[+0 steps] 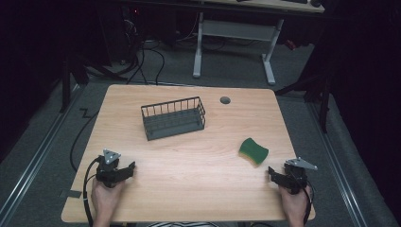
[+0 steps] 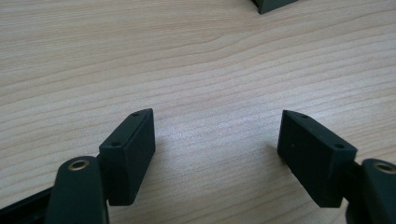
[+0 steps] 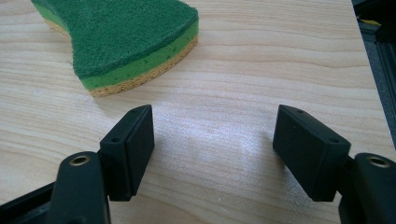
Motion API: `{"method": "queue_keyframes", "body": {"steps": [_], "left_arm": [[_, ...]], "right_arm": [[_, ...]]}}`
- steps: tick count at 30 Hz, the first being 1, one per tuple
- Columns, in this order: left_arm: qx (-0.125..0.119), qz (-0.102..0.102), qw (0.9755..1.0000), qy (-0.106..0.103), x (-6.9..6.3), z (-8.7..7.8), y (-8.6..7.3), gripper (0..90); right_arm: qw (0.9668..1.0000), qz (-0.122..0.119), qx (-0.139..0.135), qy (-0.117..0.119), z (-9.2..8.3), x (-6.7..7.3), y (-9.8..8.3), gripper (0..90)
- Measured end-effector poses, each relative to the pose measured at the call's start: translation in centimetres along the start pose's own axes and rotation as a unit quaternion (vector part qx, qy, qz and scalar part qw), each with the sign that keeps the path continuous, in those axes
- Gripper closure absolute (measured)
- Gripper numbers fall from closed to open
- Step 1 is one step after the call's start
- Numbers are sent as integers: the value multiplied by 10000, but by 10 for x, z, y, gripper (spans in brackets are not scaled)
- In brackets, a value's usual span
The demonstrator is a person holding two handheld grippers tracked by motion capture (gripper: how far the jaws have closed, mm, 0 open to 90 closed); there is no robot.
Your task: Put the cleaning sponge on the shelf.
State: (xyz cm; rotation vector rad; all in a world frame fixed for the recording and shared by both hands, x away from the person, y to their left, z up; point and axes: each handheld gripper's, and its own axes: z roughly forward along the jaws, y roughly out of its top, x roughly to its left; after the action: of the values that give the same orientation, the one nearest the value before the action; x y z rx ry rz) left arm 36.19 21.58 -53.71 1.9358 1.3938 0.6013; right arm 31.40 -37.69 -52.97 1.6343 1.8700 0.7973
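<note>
Currently both tongs sit low at the near edge of the bench (image 1: 189, 151), one toward each near corner. Left gripper (image 1: 124, 169): jaws spread wide, nothing between them but bare wood grain in the left gripper view (image 2: 217, 140); pads touch no object. Right gripper (image 1: 275, 174): jaws also spread apart, gap empty, bare bench between the pads in the right gripper view (image 3: 212, 142). Sponge (image 1: 253, 152), green scouring face up over a yellow layer, lies flat near the right edge, just ahead of the right gripper and apart from it; the right gripper view shows it (image 3: 121, 39) beyond the left-hand jaw, not touching. Wire basket (image 1: 173, 117), dark, upright, stands around mid-bench toward the far edge, well apart from both tongs.
</note>
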Motion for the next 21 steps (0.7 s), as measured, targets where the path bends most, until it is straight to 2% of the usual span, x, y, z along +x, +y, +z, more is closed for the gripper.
{"method": "queue_keyframes", "body": {"steps": [2, 5, 8, 13, 21], "left_arm": [[-1, -3, 10000, 1, 0, 0, 0, 280], [-2, -3, 10000, 2, 0, 0, 0, 280], [-1, -4, 10000, 2, 0, 0, 0, 281], [-1, -5, 10000, 1, 0, 0, 0, 280], [-1, 21, 10000, 8, 0, 0, 0, 283]], "right_arm": [[10000, 19, 2, 18, 0, -1, 0, 296], [9997, 188, -37, 166, -1, -5, 0, 300], [9995, 223, -44, 196, -1, -6, -1, 300], [10000, -23, 32, -14, 0, 0, 0, 291], [10000, -30, 39, -12, 0, 1, 1, 287]]}}
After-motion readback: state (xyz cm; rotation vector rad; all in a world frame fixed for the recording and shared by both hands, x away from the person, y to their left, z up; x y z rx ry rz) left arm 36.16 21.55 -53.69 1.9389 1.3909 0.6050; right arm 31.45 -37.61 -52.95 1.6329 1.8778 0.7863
